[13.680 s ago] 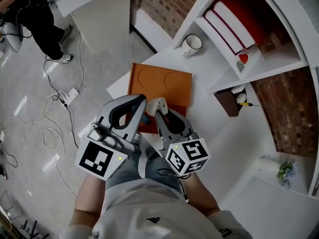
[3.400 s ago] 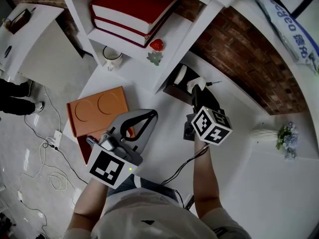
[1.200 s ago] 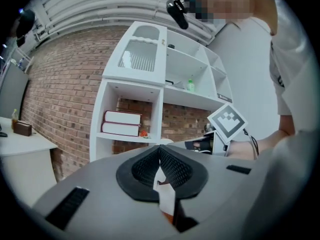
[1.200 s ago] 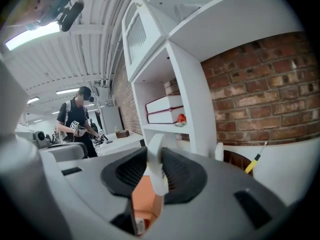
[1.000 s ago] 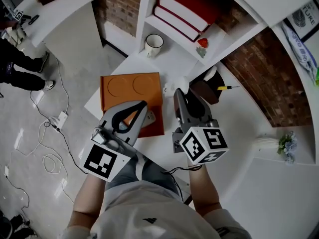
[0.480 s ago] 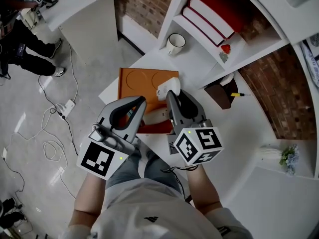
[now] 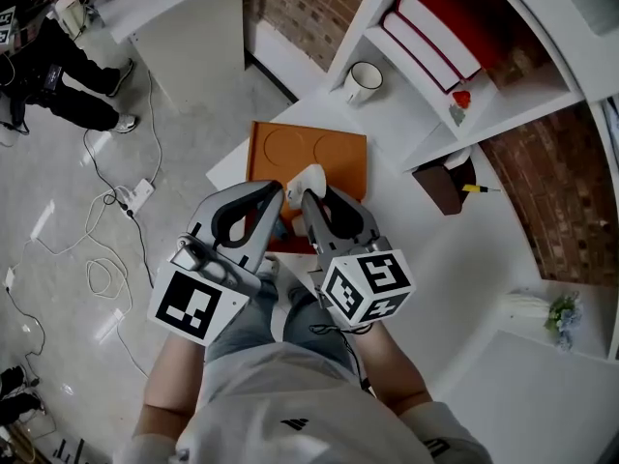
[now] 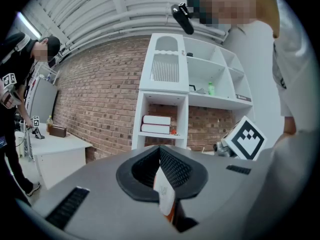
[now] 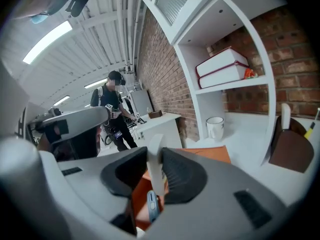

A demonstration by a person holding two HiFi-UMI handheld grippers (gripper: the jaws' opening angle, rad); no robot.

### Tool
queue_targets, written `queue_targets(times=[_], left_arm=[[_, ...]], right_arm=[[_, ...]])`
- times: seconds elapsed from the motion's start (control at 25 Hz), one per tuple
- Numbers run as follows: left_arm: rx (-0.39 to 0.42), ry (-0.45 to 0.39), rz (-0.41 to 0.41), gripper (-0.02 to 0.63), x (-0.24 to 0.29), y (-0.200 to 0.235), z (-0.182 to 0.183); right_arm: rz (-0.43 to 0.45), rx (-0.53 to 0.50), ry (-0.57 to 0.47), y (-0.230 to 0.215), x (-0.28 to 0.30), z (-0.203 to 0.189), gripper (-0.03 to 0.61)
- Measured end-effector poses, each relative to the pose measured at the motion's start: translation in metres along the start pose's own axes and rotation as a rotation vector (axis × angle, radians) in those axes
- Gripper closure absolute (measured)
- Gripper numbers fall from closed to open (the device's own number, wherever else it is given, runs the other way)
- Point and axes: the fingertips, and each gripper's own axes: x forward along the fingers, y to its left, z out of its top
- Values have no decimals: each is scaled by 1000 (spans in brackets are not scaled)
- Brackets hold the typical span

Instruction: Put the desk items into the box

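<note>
An orange box point(image 7: 319, 158) lies open on the white desk, its lid with two round dents flat behind it. My right gripper point(image 7: 308, 193) is shut on a white item point(image 7: 311, 176) and holds it over the box, beside the lid's near edge. In the right gripper view the white item point(image 9: 154, 174) stands on edge between the pads, above a small blue thing point(image 9: 152, 206) in the box. My left gripper point(image 7: 274, 193) hangs just left of it, shut, its tips meeting over the box's left part; white and orange show through its gap.
A white mug point(image 7: 364, 81) stands behind the box. Shelves at the right hold red books point(image 7: 440, 32) and a brown holder point(image 7: 450, 184) with a tool in it. Cables point(image 7: 106, 211) lie on the floor at the left, where a person point(image 7: 58, 75) stands.
My right gripper has carried the white item left and down, from beside the brown holder to over the orange box. My left gripper has shifted a little along the box.
</note>
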Motion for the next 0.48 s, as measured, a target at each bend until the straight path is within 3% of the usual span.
queue_targets(times=[0.48], left_arm=[[-7, 8, 12, 600, -3, 6, -7]], right_arm=[[44, 23, 105, 16, 12, -49, 472]])
